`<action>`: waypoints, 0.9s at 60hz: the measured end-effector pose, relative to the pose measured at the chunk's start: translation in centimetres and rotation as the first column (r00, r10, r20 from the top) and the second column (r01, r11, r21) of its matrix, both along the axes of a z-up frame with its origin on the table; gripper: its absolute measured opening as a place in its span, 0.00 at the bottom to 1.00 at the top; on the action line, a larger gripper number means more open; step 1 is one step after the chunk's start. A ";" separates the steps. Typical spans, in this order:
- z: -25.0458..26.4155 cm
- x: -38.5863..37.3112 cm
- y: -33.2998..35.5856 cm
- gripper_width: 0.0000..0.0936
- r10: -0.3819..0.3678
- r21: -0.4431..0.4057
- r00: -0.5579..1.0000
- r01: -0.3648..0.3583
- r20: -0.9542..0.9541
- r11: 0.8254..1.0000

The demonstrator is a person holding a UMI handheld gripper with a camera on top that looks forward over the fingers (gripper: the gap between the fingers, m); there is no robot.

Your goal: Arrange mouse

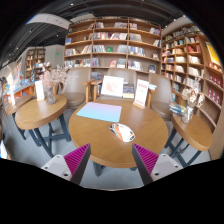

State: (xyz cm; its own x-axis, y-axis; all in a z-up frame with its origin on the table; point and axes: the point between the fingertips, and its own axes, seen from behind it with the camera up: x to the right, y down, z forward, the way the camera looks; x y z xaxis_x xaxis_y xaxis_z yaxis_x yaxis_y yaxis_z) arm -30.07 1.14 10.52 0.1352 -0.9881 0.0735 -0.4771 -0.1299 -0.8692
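Observation:
A white mouse with orange trim (123,132) lies on the round wooden table (100,145), just to the right of a light blue mouse mat (100,112). My gripper (112,163) hovers in front of the table's near edge, well short of the mouse. Its two fingers with magenta pads (75,158) stand wide apart and hold nothing. The mouse lies beyond the fingers, slightly right of the midline.
Two white stand-up cards (112,86) stand at the table's far side. Another round table (38,110) with a vase sits left, and one more (195,128) right. Chairs surround them. Tall bookshelves (112,45) line the back wall.

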 end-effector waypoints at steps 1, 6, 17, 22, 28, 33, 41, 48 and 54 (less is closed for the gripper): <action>-0.9 0.3 0.0 0.92 -0.005 0.004 1.000 0.005 0.003 1.000; -1.3 0.9 -0.5 0.92 -0.028 0.013 1.000 0.028 -0.006 1.000; -3.1 3.5 -3.1 0.92 -0.100 0.015 0.995 0.101 -0.020 0.995; -4.0 4.5 -3.8 0.92 -0.128 0.023 0.991 0.129 -0.031 0.991; -5.1 5.8 -4.2 0.92 -0.145 0.031 0.989 0.146 -0.041 0.989; -5.9 7.3 -4.4 0.92 -0.153 0.031 0.987 0.155 -0.046 0.987; -7.7 10.0 -4.7 0.92 -0.181 0.041 0.981 0.184 -0.065 0.982; -9.1 12.5 -4.7 0.91 -0.181 0.050 0.980 0.186 -0.086 0.981; -10.6 14.4 -4.5 0.91 -0.182 0.052 0.977 0.188 -0.108 0.981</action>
